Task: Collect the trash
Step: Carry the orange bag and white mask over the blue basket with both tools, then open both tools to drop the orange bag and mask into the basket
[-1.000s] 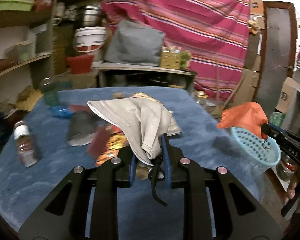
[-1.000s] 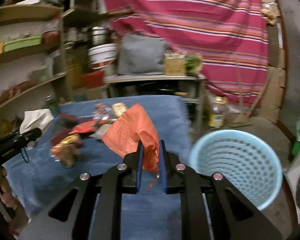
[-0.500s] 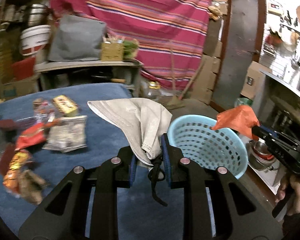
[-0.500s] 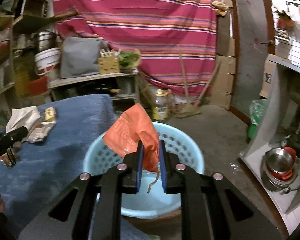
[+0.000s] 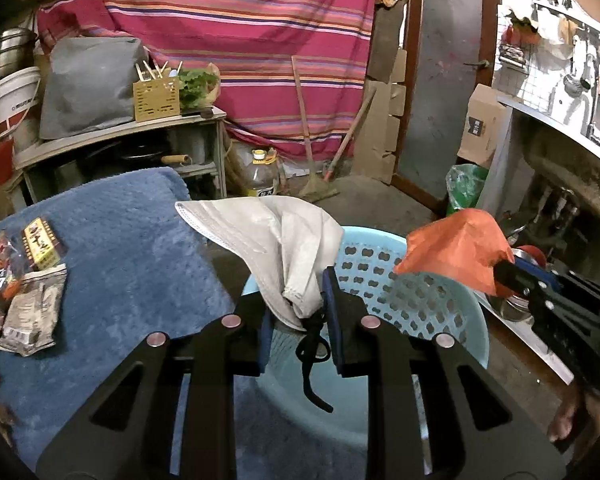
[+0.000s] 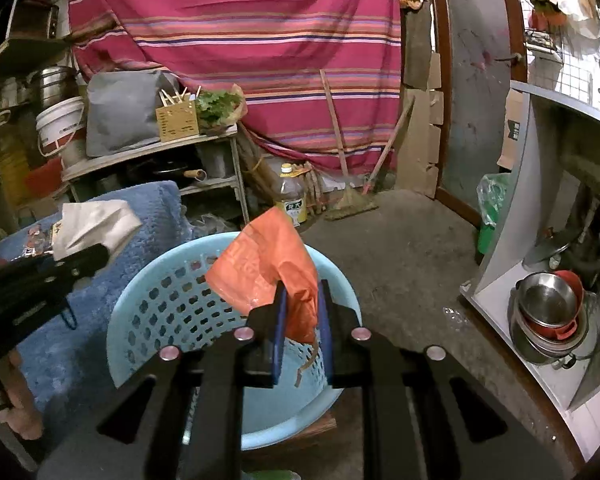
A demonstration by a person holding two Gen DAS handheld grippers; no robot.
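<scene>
The left gripper (image 5: pixel 296 312) is clamped on a white face mask (image 5: pixel 276 240), the right gripper (image 6: pixel 302 316) on an orange bag (image 6: pixel 268 272). The 2 pieces hang over the light blue basket (image 6: pixel 156 304). Left of it, wrappers (image 5: pixel 32 312) lie on the blue cloth (image 5: pixel 132 264).

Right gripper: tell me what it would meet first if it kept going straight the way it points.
Probably the light blue basket: the right gripper, shut on the orange bag, points down over its open mouth, so the basket's far inner wall comes first. Depth is uncertain.
</scene>
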